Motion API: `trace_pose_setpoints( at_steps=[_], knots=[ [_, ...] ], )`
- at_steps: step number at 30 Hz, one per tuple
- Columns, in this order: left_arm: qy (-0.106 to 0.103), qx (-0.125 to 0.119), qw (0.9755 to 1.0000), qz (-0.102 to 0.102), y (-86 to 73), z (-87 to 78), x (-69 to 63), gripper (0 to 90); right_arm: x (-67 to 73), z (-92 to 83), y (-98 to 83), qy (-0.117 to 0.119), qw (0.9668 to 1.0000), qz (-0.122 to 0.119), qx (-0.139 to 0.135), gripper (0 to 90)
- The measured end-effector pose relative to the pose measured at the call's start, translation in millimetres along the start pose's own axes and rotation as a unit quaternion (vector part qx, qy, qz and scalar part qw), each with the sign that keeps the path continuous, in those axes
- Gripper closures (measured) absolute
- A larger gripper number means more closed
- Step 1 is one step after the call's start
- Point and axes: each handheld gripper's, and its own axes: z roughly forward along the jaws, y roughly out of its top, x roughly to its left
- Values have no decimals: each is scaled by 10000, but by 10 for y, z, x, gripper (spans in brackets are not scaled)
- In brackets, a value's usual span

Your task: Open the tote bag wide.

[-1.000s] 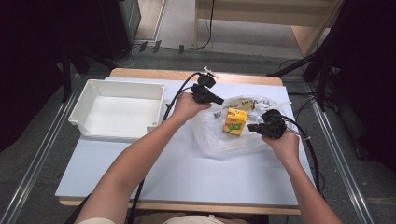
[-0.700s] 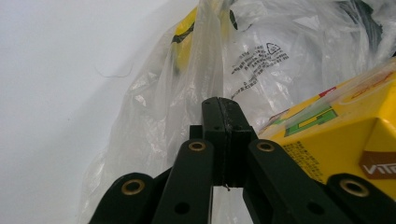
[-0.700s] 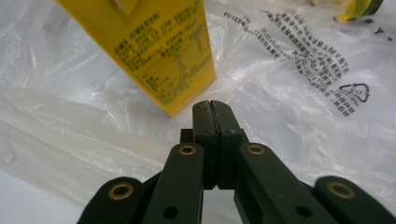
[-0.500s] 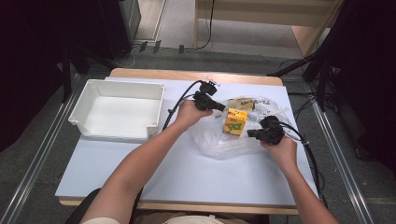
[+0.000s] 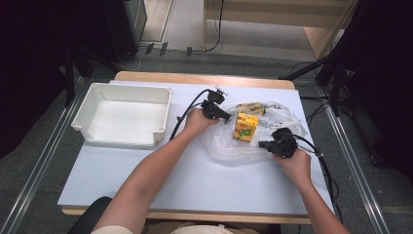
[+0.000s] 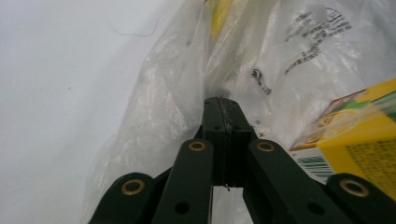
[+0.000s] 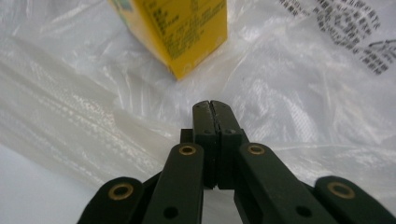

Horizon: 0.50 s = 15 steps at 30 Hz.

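A clear plastic bag [image 5: 253, 146] with black print lies right of the table's middle. A yellow carton [image 5: 245, 126] stands inside it, and a tan packet [image 5: 251, 108] lies at its far end. My left gripper [image 5: 227, 118] is at the bag's left edge, its jaws shut on gathered film of the plastic bag [image 6: 177, 93], with the carton [image 6: 355, 144] close on the right. My right gripper [image 5: 262, 144] is at the bag's near right side, shut on the bag's film [image 7: 289, 88], just short of the carton [image 7: 187, 32].
An empty white tray [image 5: 97, 92] sits at the left of the white table [image 5: 195, 185]. Black cables [image 5: 182, 114] trail from both grippers. Both forearms reach in from the near edge. Dark floor and stands surround the table.
Both grippers have shifted a little toward the near edge, still at the bag. The carton has stayed in place.
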Motion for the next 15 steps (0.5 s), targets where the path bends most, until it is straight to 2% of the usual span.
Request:
trace_pose_setpoints(
  at_steps=[2,6,10,15],
  knots=[
    [7,-29,10000,-36,0,-3,13,900,7,-15,-42,-15,10000,-85,-15,900],
    [158,-4,9999,35,9,-11,2,900,33,-56,-114,9,10000,-85,-41,900],
    [141,-54,9999,-48,1,-10,12,900,58,-109,-197,-7,9999,-161,-60,900],
    [246,-69,9996,-99,-1,-28,34,900,66,-185,-317,53,9997,-199,-92,900]
  ],
)
